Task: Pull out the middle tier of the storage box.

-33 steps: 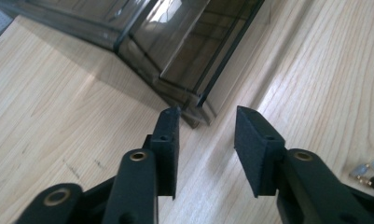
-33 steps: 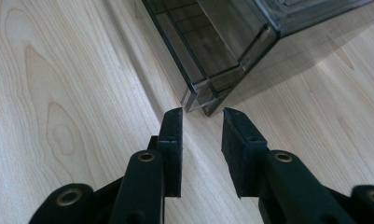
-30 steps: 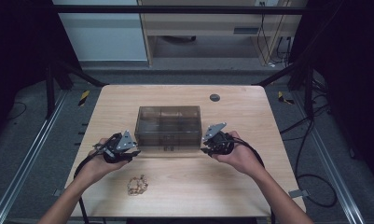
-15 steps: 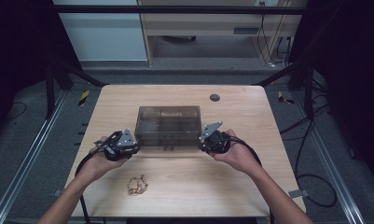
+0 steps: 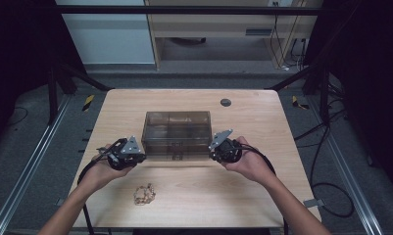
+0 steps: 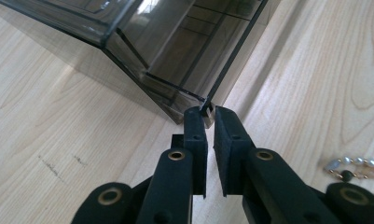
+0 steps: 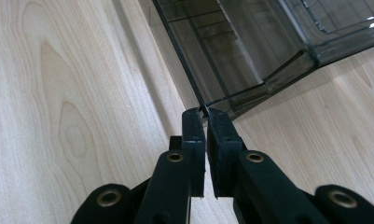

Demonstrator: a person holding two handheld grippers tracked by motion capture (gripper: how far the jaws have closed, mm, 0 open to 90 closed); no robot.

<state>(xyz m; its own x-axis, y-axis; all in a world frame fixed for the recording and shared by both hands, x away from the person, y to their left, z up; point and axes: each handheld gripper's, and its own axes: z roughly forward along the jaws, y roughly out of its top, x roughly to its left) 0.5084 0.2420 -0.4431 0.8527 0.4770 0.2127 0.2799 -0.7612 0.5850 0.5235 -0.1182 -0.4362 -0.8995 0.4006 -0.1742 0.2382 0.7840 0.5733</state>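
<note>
Fingers of the left gripper pinch a thin tab at the near left lower corner of the box; the jaws have just been closing, with the tab's edge between the pads. The right gripper is clamped likewise on the matching tab at the near right corner, jaws also just closed in.

The box, smoked clear plastic with a lid and inner dividers, sits mid-table, long side toward the person. In the high view the left gripper is at the box's near left corner and the right gripper at its near right.

The symmetric grip at both front corners looks meant to draw out a front tray or lift the front evenly, without skewing it.

A bracelet lies nearer the person than the box, left of its middle and well apart from it, probably due to go inside.
</note>
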